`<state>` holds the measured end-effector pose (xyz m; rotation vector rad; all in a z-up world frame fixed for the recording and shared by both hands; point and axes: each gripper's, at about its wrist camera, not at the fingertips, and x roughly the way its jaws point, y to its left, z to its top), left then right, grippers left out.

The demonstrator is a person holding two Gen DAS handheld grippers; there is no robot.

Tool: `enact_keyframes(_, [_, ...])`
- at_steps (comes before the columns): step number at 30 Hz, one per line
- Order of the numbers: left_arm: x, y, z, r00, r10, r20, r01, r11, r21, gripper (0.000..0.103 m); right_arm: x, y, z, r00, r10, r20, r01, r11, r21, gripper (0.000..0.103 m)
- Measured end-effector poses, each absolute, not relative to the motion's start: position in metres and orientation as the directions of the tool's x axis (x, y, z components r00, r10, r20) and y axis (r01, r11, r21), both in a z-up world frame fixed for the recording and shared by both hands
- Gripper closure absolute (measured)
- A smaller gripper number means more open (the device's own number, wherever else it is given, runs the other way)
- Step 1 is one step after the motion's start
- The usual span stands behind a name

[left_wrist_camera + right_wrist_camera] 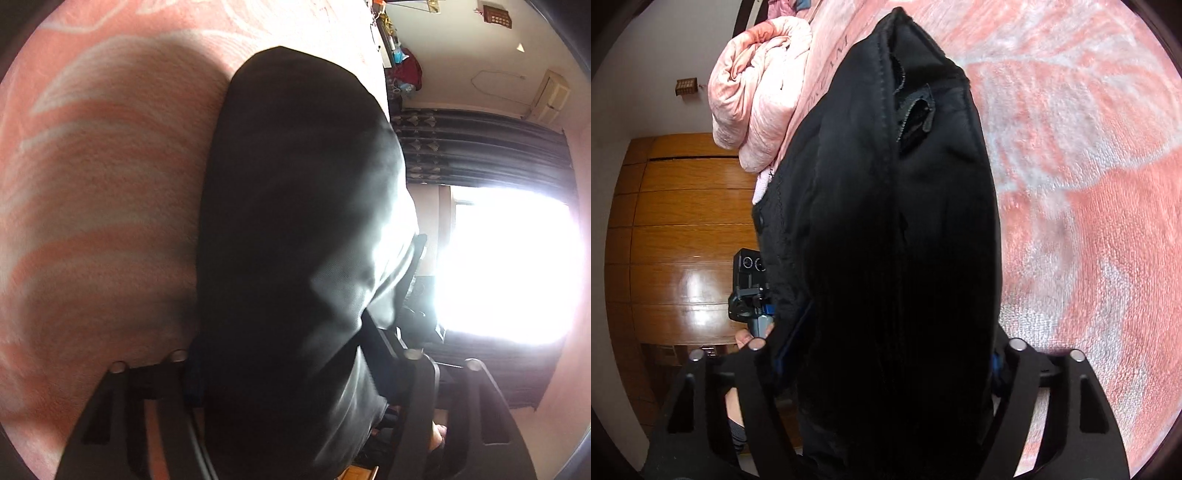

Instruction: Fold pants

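The black pants [295, 221] hang lifted in front of the pink patterned bed cover [92, 221]. My left gripper [295, 369] is shut on the black fabric, which fills the space between its fingers. In the right wrist view the pants [894, 240] show a seam and the zip fly near the top. My right gripper [886, 354] is shut on the pants too, the cloth bunched between its fingers. The other gripper [750, 288] shows at the left of the pants in that view, with a hand below it.
A rolled pink quilt [757, 96] lies on the bed at the far end. A wooden wardrobe [683, 229] stands beside the bed. A bright window [506, 266] with dark curtains [480, 147] is on the other side.
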<state>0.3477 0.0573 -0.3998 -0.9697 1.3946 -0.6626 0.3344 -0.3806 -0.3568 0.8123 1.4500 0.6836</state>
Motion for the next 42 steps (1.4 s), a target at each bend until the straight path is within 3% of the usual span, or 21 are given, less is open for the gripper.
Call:
enact_keyframes(2, [0.347, 0.057, -0.395, 0.11, -0.855, -0.507, -0.141, 0.491, -0.859, 0.05, 0.331, -0.381, -0.35, 0.046, 0.821, -0.57, 0.063, 0.567, 0.821, 0.05])
enact_keyframes(6, [0.349, 0.055, -0.381, 0.119, -0.839, -0.53, -0.11, 0.52, -0.847, 0.062, 0.33, -0.376, -0.327, 0.069, 0.818, -0.571, 0.025, 0.57, 0.821, 0.06])
enact_keyframes(19, [0.383, 0.129, -0.321, 0.23, -0.776, -0.587, -0.078, 0.587, -0.806, 0.065, 0.408, -0.297, -0.276, 0.037, 0.827, -0.561, -0.109, 0.562, 0.82, 0.061])
enact_keyframes(31, [0.456, 0.224, -0.342, 0.253, -0.718, -0.648, -0.173, 0.626, -0.761, 0.065, 0.524, -0.186, -0.321, -0.051, 0.818, -0.572, -0.123, 0.564, 0.817, 0.061])
enact_keyframes(36, [0.445, 0.254, -0.371, 0.235, -0.743, -0.626, -0.212, 0.589, -0.779, 0.058, 0.534, -0.181, -0.353, -0.075, 0.806, -0.587, -0.083, 0.581, 0.809, 0.055])
enact_keyframes(42, [0.431, 0.25, -0.367, 0.277, -0.734, -0.62, -0.203, 0.586, -0.784, 0.049, 0.523, -0.197, -0.368, -0.08, 0.797, -0.599, -0.048, 0.597, 0.801, 0.034])
